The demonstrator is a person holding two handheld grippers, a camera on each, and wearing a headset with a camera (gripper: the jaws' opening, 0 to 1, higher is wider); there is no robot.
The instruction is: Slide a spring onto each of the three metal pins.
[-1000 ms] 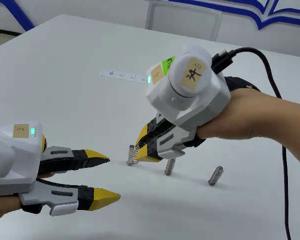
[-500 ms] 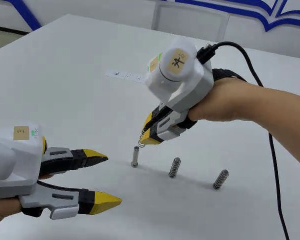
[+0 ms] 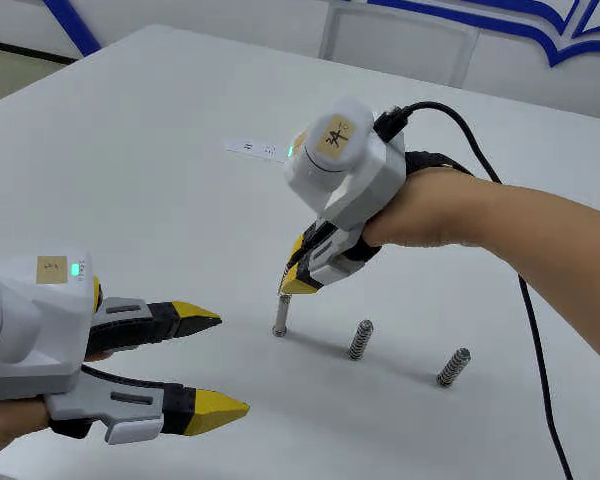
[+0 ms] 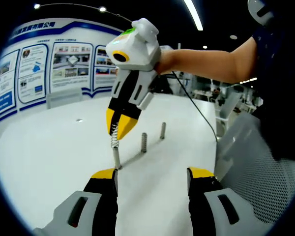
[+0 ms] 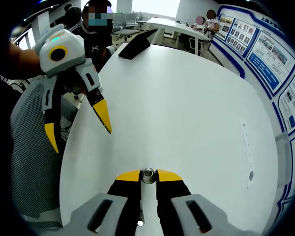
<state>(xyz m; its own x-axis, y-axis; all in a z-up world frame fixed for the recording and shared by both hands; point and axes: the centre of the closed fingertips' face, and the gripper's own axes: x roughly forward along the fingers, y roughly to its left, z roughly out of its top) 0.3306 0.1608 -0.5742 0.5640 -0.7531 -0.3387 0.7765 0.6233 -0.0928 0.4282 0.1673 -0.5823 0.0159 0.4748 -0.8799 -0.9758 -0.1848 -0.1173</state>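
my right gripper (image 3: pixel 296 284) pinches a spring (image 4: pixel 114 135) just above the bare pin (image 3: pixel 281 316); left gripper (image 3: pixel 218 362) gapes wide. tilted, it could snag the tip and pop free.

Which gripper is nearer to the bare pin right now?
Right. The right gripper, shut on a spring, hangs just above the bare pin. The left gripper is open and off to the side, clearly apart from the pin.

Head view downward over table (image 3: pixel 130 200); gripper views low, opposed, close around one pin (image 3: pixel 281 318).
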